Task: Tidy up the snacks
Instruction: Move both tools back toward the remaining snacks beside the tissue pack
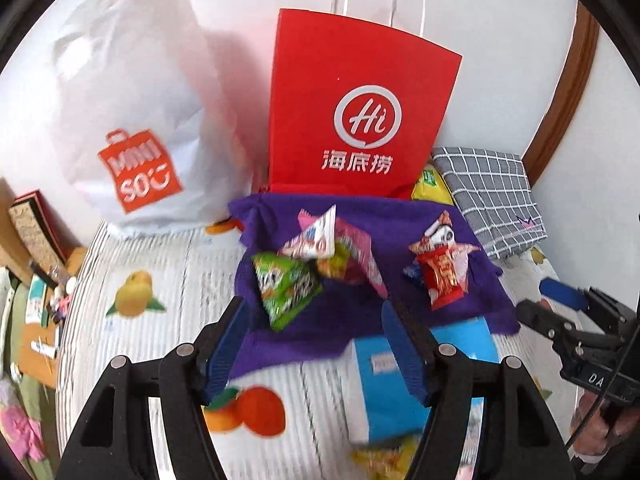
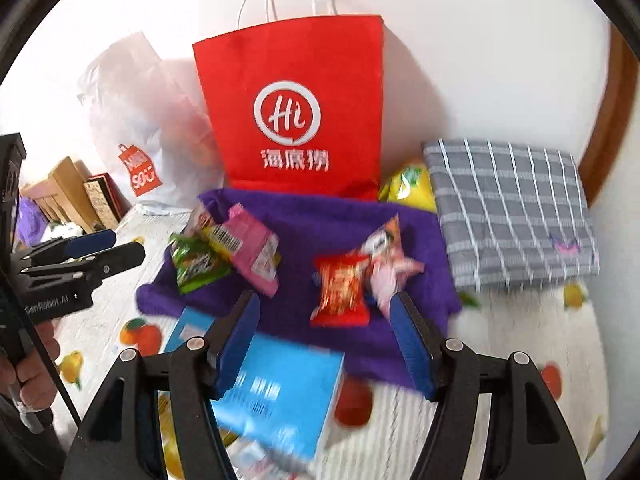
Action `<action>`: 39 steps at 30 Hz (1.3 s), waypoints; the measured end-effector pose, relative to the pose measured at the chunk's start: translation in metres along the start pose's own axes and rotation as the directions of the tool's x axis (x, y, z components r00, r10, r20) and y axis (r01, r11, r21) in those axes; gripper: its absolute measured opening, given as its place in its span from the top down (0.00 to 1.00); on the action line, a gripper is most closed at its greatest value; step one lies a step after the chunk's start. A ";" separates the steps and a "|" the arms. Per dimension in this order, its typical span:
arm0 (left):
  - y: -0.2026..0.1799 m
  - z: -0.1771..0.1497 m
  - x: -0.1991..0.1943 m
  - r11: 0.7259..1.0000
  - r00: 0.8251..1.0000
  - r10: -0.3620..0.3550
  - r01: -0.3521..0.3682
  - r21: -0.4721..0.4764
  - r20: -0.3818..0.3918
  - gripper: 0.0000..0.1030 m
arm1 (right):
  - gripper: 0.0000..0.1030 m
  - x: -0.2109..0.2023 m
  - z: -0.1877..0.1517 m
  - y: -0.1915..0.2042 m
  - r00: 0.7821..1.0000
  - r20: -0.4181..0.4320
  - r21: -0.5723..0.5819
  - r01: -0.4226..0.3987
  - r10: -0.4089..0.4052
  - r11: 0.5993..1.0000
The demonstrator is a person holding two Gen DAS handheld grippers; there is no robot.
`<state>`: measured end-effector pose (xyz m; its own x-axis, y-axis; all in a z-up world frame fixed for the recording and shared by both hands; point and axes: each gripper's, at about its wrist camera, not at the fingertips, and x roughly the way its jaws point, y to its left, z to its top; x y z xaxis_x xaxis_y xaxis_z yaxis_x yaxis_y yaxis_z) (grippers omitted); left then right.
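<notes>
From the left wrist camera, the left claw [image 1: 312, 344] stood with its jaws apart and nothing between them, above a bed covered in a striped sheet [image 1: 160, 264] printed with fruit. Ahead lay a purple cloth [image 1: 360, 312] carrying two small heaps of snacks. The nearer-left heap held a green packet [image 1: 286, 290], a pink packet [image 1: 360, 256] and a white-and-red sachet [image 1: 316, 236] overlapping one another. To the right, apart from them, sat a red packet [image 1: 442, 276] touching other small wrappers. A blue box [image 1: 384, 396] lay at the cloth's near edge, under the claw's right finger. Behind the cloth stood a red paper bag [image 1: 360, 100], a white plastic bag [image 1: 132, 120] to its left, and a folded grey checked cloth [image 1: 488, 196] to its right. The right claw [image 1: 560, 304] showed at the right edge.

From the right wrist camera, the right claw [image 2: 324, 340] also had its jaws apart and empty. The red packet [image 2: 342, 288] lay just beyond its fingertips beside a pink-and-white wrapper [image 2: 386, 268]. The green packet [image 2: 196, 266] and pink packet [image 2: 256, 252] lay farther left on the purple cloth [image 2: 304, 224]. The blue box [image 2: 280, 396] lay beneath the left finger. The left claw [image 2: 100, 248] entered from the left edge, a hand [image 2: 32, 364] gripping its handle.
</notes>
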<state>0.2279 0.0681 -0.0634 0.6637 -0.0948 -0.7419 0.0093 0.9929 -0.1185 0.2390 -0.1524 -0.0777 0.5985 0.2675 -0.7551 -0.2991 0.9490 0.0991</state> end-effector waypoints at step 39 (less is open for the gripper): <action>0.018 -0.103 -0.043 0.993 0.993 -0.090 0.084 -0.078 -0.077 0.35 | 0.30 0.039 -0.129 0.049 0.977 -0.213 -0.159 -0.049 0.014 0.986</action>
<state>0.1227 0.0827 -0.1014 0.6004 -0.1887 -0.7771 0.0065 0.9729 -0.2311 0.1514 -0.1169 -0.1859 0.4217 0.2393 -0.8746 -0.4422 0.8963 0.0320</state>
